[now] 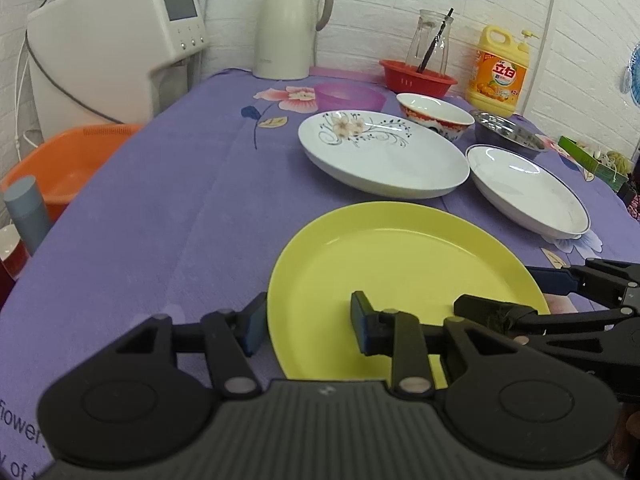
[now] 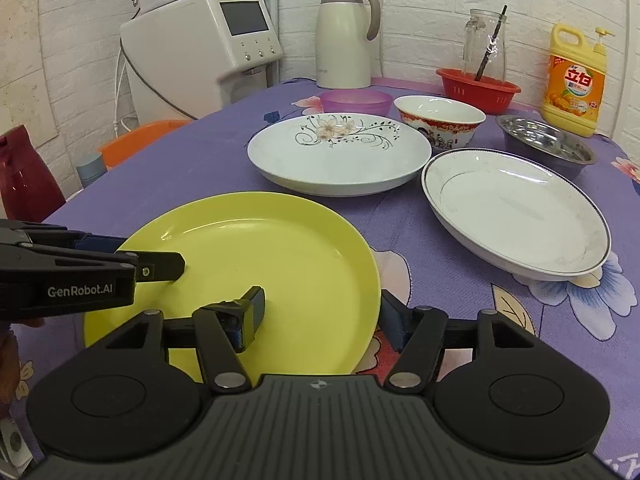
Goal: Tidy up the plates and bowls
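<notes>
1. Three plates on the counter (image 2: 200, 160): yellow plate (image 2: 256, 264) nearest, flowered plate (image 2: 340, 156) behind it, rimmed plate (image 2: 516, 216) to the right, none touching.
2. Four bowls farther back: purple bowl (image 2: 355, 102), red-patterned bowl (image 2: 440, 122), steel bowl (image 2: 546, 144), red basket (image 2: 478, 86) with a glass jug (image 2: 485, 46) standing in it.
3. Left tool (image 1: 308, 324): jaws part open, straddling the yellow plate's left rim, one finger (image 1: 362, 326) over the plate; pads not pressing.
4. Right tool (image 2: 322, 318): jaws wide, straddling the same plate's right rim, not gripping.
5. Rear of counter: thermos (image 2: 346, 36), detergent bottle (image 2: 574, 84); water dispenser (image 2: 208, 48) beside the counter.
</notes>
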A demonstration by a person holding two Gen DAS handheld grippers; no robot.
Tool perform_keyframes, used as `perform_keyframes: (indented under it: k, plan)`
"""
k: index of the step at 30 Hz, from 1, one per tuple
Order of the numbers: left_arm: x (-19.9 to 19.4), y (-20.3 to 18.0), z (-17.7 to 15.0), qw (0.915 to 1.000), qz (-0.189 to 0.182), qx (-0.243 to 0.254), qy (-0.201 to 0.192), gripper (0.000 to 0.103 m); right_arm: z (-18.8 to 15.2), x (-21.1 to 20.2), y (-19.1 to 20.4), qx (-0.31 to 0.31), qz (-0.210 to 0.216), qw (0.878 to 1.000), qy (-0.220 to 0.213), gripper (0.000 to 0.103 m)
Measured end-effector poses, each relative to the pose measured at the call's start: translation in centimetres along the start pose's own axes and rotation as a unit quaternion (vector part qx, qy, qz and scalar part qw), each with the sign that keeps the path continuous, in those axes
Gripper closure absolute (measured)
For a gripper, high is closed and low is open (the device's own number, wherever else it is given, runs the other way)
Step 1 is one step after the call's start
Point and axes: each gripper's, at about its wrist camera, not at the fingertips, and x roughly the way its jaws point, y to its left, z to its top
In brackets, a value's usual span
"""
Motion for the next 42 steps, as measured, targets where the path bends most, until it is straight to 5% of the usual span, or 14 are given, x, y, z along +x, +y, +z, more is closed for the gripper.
perform_keyframes:
  k: [2, 3, 10, 17, 30, 42]
  plan:
    - [-0.8, 0.8, 0.3, 0.9997, -0.011, -0.019, -0.01, 0.031, 0.3, -0.5, -0.8, 0.011, 0.016, 1.0, 0.001, 0.003]
    - [-1.3, 1.1, 0.5, 0.9994, -0.015, -0.022, -0.023, 0.028, 0.5, -1.4, -1.4, 0.021, 0.02, 1.0, -0.01, 0.003]
    - [-1.4, 2.6, 4.5, 0.9971, -0.025, -0.033, -0.064, 0.026, 6.3, -2.4, -4.6, -0.01, -0.011, 0.997, -0.081, 0.0]
    - [1.0, 3.3, 6.0, 0.9983, -0.001, -0.017, -0.056, 0.025, 11.4, 5.3, -7.2, -0.011, 0.014, 0.999, -0.046, 0.0]
    - [3.7, 7.2, 8.1, 0.9983, 0.005, -0.041, -0.042, 0.023, 13.0, 11.2, -7.2, -0.024, 0.011, 0.999, 0.017, 0.0]
    - [6.9, 5.5, 9.9, 0.9995, 0.005, -0.017, -0.026, 0.023, 13.1, 11.0, -5.2, -0.018, 0.04, 0.999, -0.007, 0.0]
